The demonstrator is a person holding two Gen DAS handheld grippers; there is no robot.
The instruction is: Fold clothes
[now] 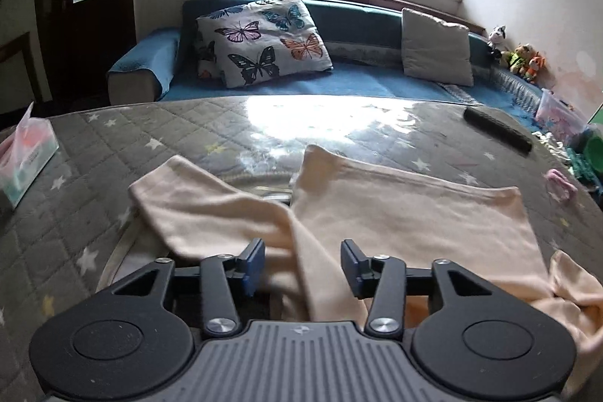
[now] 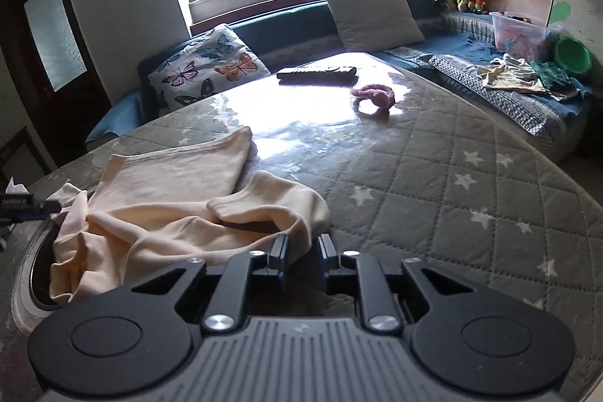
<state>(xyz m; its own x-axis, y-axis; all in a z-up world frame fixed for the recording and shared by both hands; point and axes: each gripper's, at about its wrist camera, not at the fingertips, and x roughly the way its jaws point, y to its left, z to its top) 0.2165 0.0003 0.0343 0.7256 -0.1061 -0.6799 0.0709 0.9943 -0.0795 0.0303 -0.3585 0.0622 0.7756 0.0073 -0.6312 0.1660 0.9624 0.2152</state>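
A cream garment (image 1: 395,213) lies spread on the grey star-quilted table cover (image 1: 113,138), one sleeve (image 1: 196,210) angled left, the near part bunched. My left gripper (image 1: 301,262) is open and empty, hovering over the garment's near middle. In the right wrist view the garment (image 2: 169,202) lies left of centre, rumpled at its near edge. My right gripper (image 2: 301,255) has its fingers a narrow gap apart at the garment's right corner, with no cloth between them.
A tissue box (image 1: 22,157) sits at the table's left. A black remote (image 2: 316,73) and a pink hair tie (image 2: 375,97) lie at the far side. A blue sofa (image 1: 339,78) with pillows, a clear bin (image 2: 522,34) and loose clothes (image 2: 524,74) stand behind.
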